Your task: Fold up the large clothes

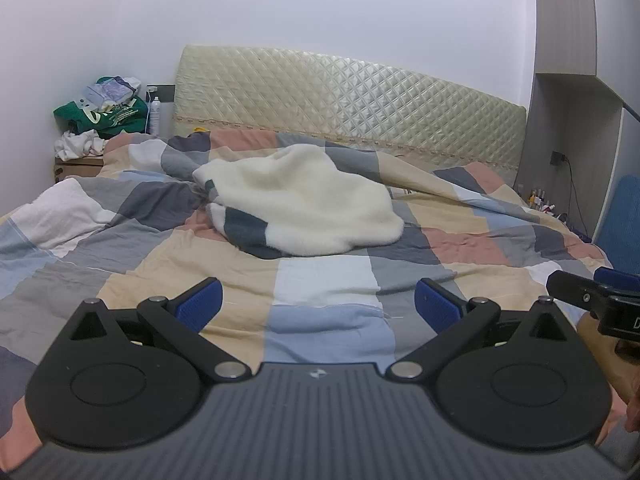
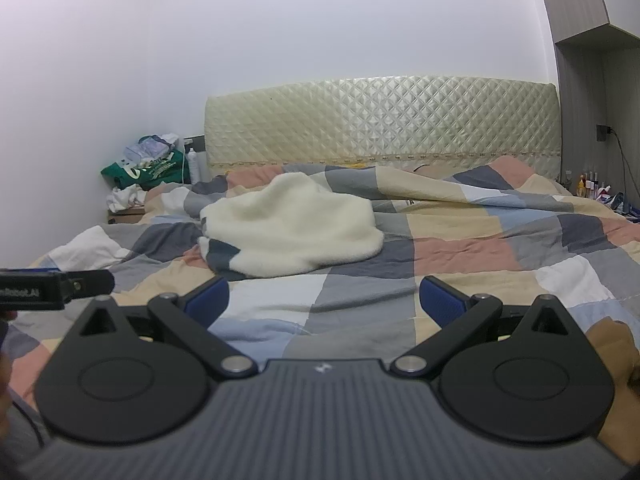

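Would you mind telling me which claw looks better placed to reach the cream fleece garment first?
Neither by much, perhaps the left. Both the left claw and the right claw are open and short of the fleece garment, which lies crumpled on the checked duvet more centrally ahead in the left view.

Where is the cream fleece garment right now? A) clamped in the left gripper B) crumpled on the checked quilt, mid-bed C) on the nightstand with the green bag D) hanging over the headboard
B: the cream fleece garment lies in a heap on the checked quilt, and both the left gripper and right gripper stand open short of it with only quilt between their fingers.
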{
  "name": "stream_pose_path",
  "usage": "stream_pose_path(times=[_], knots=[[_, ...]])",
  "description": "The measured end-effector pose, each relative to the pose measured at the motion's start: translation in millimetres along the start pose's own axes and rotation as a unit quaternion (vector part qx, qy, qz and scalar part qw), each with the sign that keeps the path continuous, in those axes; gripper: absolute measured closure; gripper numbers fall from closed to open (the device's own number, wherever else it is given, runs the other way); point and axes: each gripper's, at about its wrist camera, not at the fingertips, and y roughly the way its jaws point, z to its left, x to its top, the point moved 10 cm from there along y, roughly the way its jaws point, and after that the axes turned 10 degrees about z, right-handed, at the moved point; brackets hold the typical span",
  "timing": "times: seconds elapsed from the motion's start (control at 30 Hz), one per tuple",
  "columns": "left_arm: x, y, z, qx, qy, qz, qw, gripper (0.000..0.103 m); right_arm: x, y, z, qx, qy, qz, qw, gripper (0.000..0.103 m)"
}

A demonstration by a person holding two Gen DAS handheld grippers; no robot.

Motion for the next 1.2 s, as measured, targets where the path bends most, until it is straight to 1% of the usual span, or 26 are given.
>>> stream_pose_path(times=[1.2], knots=[[-2.9,3.0,-0.3,0.003,0.003,0.002,1.0000,0.000,-4.3,4.9,-0.2,-0.005,0.006,0.010,1.000,0.000]])
